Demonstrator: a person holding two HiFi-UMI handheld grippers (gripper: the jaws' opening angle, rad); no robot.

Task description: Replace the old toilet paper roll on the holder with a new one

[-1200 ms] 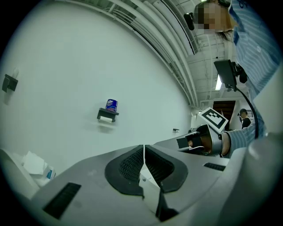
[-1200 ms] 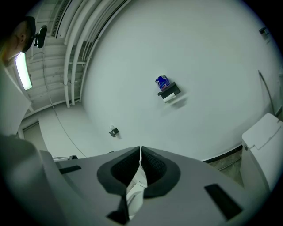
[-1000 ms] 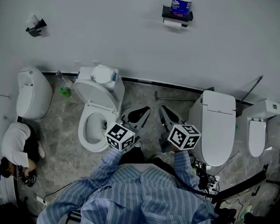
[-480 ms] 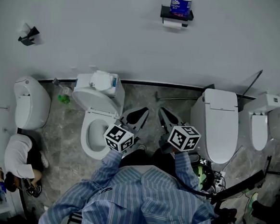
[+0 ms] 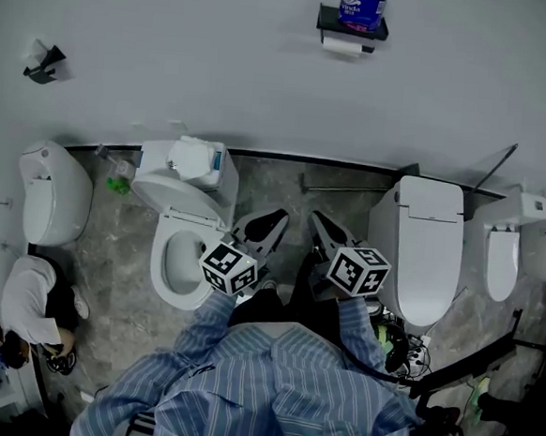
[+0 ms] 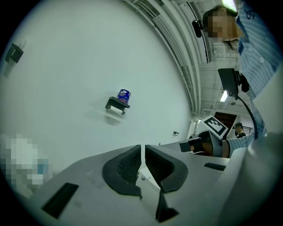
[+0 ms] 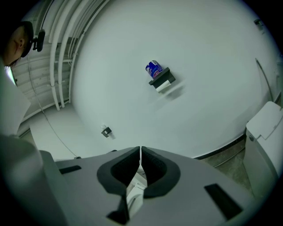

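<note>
A black wall holder (image 5: 352, 26) is mounted high on the white wall, with a white roll (image 5: 344, 46) hanging under it and a blue-wrapped new roll (image 5: 362, 8) standing on top. The holder (image 6: 116, 106) and new roll (image 6: 124, 95) look small and far off in the left gripper view, as do the holder (image 7: 160, 78) and new roll (image 7: 153, 69) in the right gripper view. My left gripper (image 5: 275, 219) and right gripper (image 5: 320, 222) are held side by side above the floor, well short of the wall. Both are shut with nothing between the pads.
An open toilet (image 5: 178, 252) stands left of my grippers and a closed one (image 5: 424, 248) to the right, with more toilets (image 5: 54, 190) at both sides. A second wall holder (image 5: 38, 58) hangs far left. A person (image 5: 26, 310) crouches at the lower left. Cables (image 5: 404, 350) lie lower right.
The view has shifted: the wall holder now sits a little further right and higher in the head view, and the toilets have slid slightly. Both grippers stay shut and side by side.
</note>
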